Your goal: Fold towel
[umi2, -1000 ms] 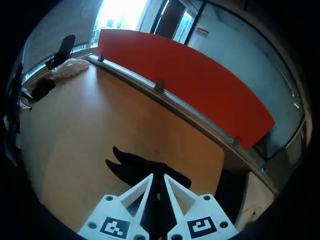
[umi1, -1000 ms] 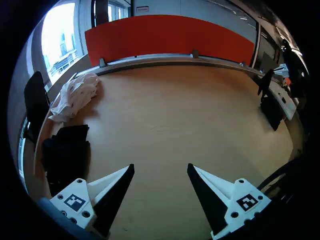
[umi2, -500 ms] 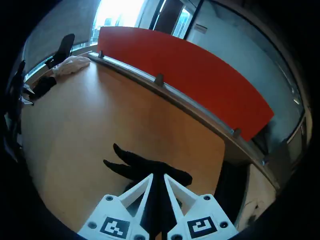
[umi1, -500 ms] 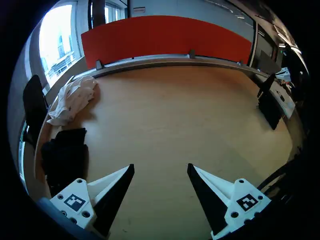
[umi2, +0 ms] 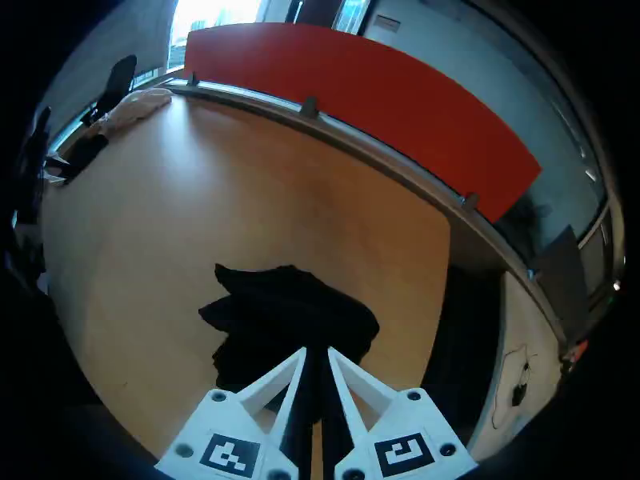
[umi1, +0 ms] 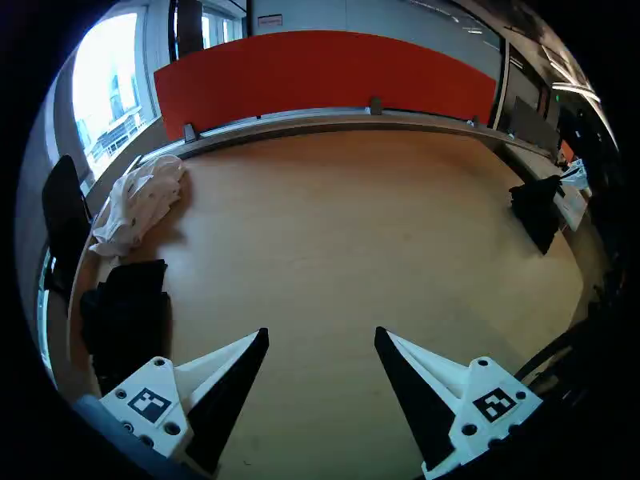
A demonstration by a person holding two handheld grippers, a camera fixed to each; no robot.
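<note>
A black towel (umi2: pixel 288 320) lies bunched near the wooden table's right edge (umi2: pixel 416 264) in the right gripper view. My right gripper (umi2: pixel 316 354) is shut on the towel's near part, with dark cloth pinched between its white fingers. In the left gripper view the same towel (umi1: pixel 538 212) appears as a dark bunch at the table's far right. My left gripper (umi1: pixel 320 336) hangs open over bare wood (umi1: pixel 344 240), nothing between its fingers.
A crumpled white cloth (umi1: pixel 138 200) and a black cloth pile (umi1: pixel 124 308) lie at the table's left end, with a dark chair (umi1: pixel 60 208) beyond them. A red divider (umi1: pixel 320 76) runs along the far edge. The table drops off right of the towel (umi2: pixel 468 336).
The right gripper has tilted down and the black towel now spreads wider under it. In the left gripper view the towel at far right has changed shape; the left gripper stays open.
</note>
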